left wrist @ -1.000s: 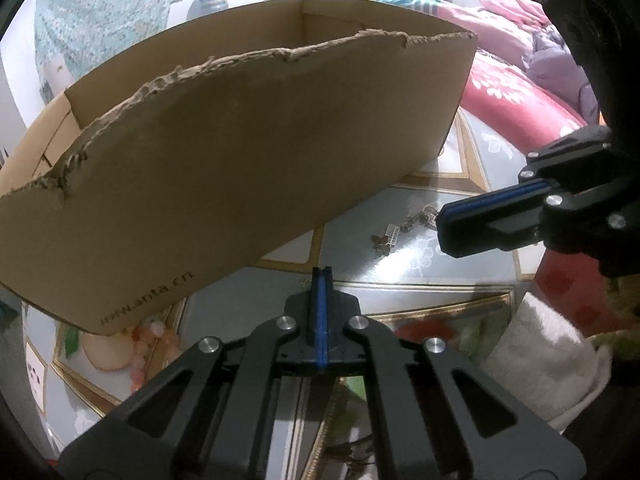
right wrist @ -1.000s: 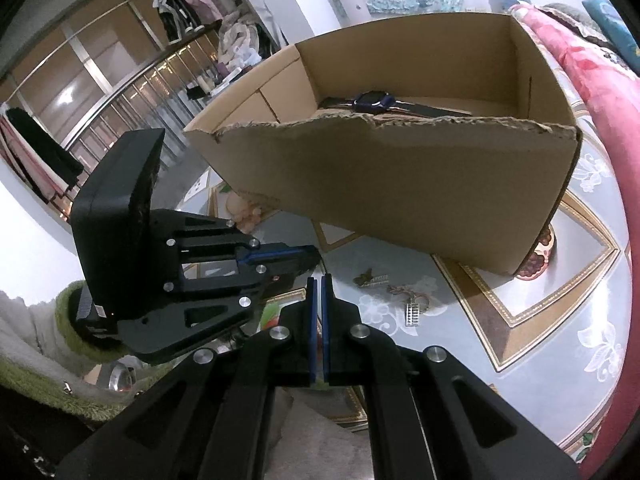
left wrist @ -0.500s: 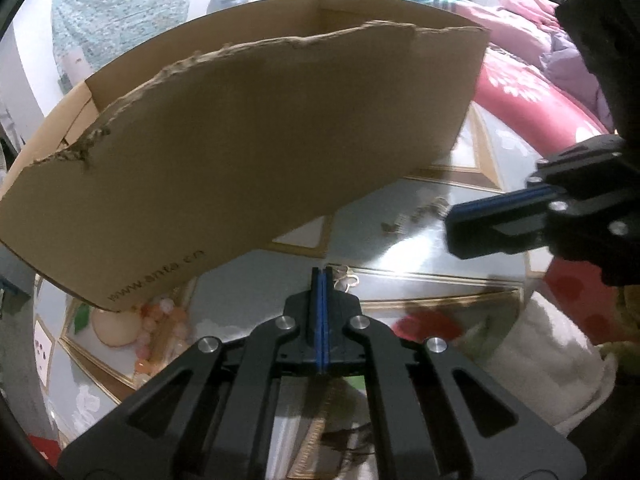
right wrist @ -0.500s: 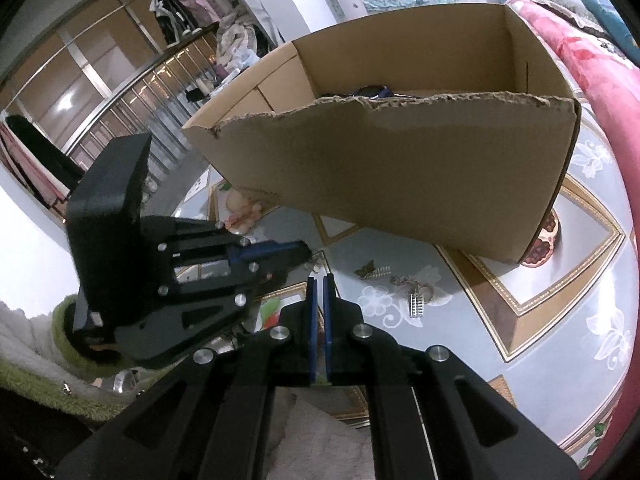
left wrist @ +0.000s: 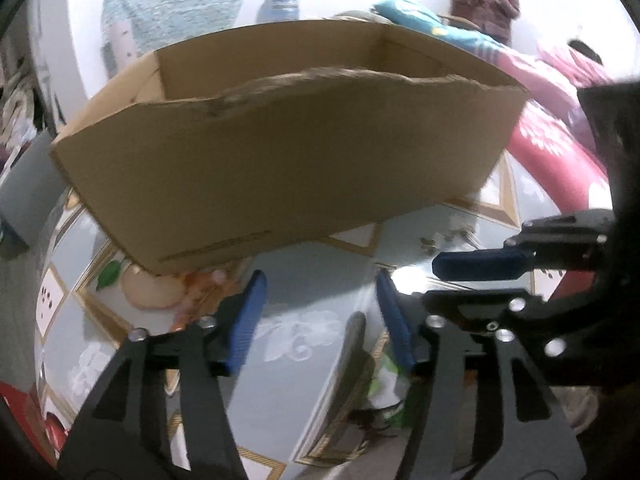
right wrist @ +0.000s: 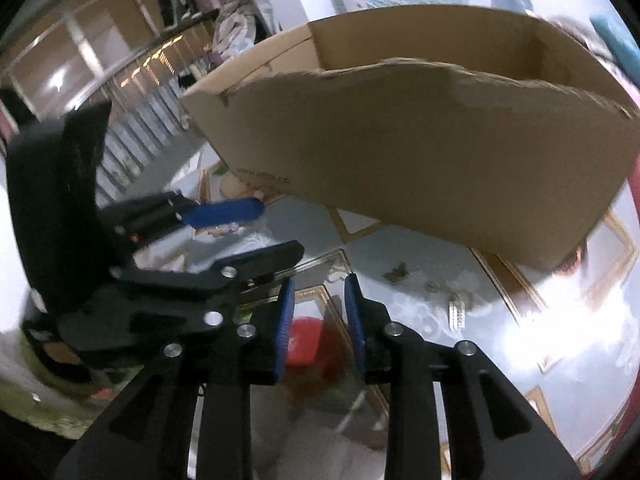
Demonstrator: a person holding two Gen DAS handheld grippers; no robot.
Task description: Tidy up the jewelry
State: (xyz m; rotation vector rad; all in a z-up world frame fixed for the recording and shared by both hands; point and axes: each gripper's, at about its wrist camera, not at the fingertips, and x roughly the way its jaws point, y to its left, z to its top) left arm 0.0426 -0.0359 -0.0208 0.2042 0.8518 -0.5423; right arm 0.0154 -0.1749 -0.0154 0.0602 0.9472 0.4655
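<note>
2 grippers: both were clamped shut a second ago.
Left gripper (left wrist: 320, 316): jaws opening, nothing between them.
Right gripper (right wrist: 320, 320): jaws opening, empty.
Jewelry (right wrist: 456, 312): small pieces loose on the table (right wrist: 420, 256), near the cardboard box (right wrist: 420, 152).
Meaning: likely preparing a pickup.

The cardboard box (left wrist: 280, 168) hid its own floor behind the torn front wall. Small jewelry pieces (right wrist: 456, 304) beyond the right gripper (right wrist: 318, 296) were blurred and too small to identify. Motion blur smeared the left gripper (left wrist: 318, 300) view.
</note>
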